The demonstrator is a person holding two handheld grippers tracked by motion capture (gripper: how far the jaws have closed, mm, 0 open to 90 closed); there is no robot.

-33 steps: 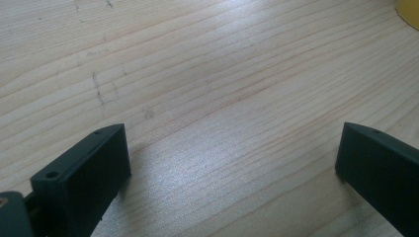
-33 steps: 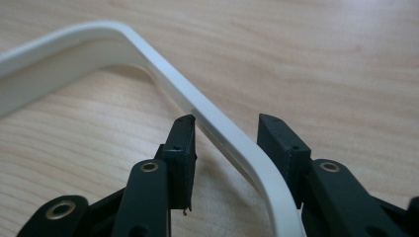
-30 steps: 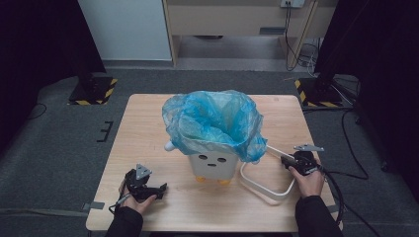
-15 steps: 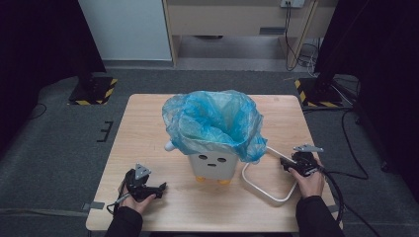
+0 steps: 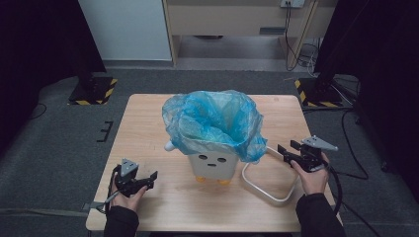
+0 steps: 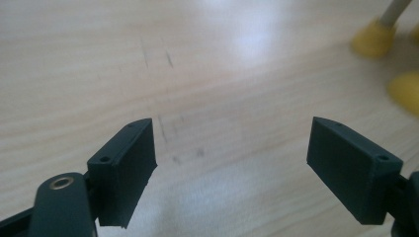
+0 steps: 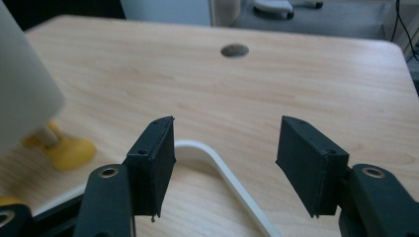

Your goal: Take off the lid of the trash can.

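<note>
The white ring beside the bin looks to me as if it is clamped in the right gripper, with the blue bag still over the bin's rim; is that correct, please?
Not quite: the white ring lies loose on the table. The right gripper view shows the right gripper open above it, jaws just opened, pads clear. The blue bag does cover the rim of the bin.

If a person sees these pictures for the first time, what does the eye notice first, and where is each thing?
The eye goes first to the white bin with a small face and yellow feet, standing mid-table under a puffy blue bag. Next comes the white ring lying flat on the table to the bin's right. The left gripper and right gripper flank the bin, both with nothing between their jaws; the right one's have just been opening, the left one's closing a little.
</note>
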